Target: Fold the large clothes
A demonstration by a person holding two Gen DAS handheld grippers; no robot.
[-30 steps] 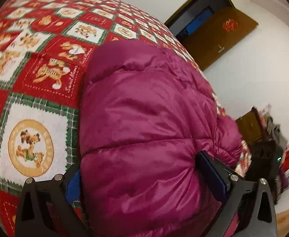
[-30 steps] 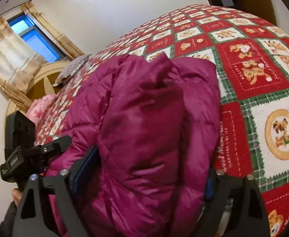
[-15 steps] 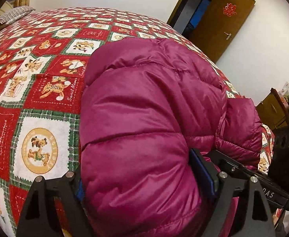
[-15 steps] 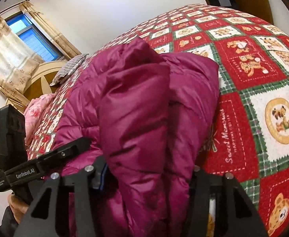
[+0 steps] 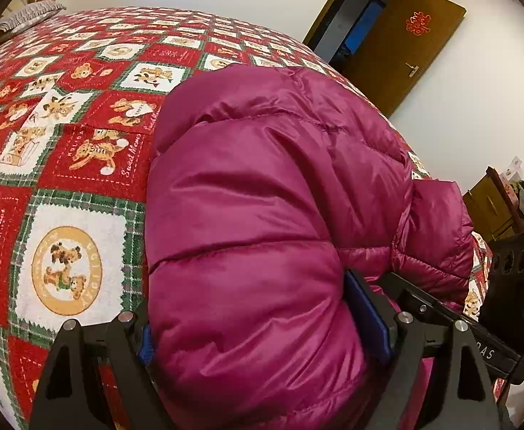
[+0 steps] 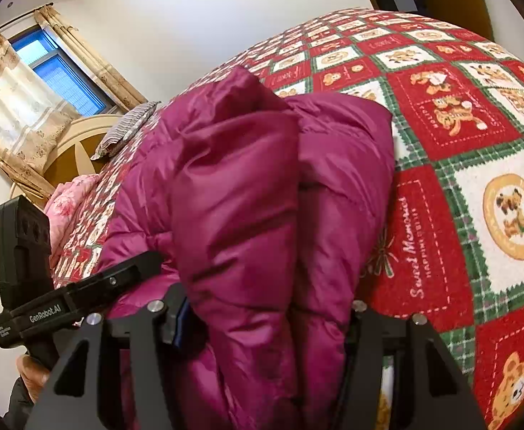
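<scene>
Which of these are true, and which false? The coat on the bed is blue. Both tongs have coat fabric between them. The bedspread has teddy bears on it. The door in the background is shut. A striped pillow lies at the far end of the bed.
1. The coat is blue. False: the puffy coat is magenta.
2. Both tongs have coat fabric between them. True: the left tongs and the right tongs each squeeze a thick fold.
3. The bedspread has teddy bears. True: the red and green bedspread shows bears.
4. The door is shut. False: the brown door stands open.
5. A striped pillow lies at the far end. True: the pillow rests near the headboard.
</scene>
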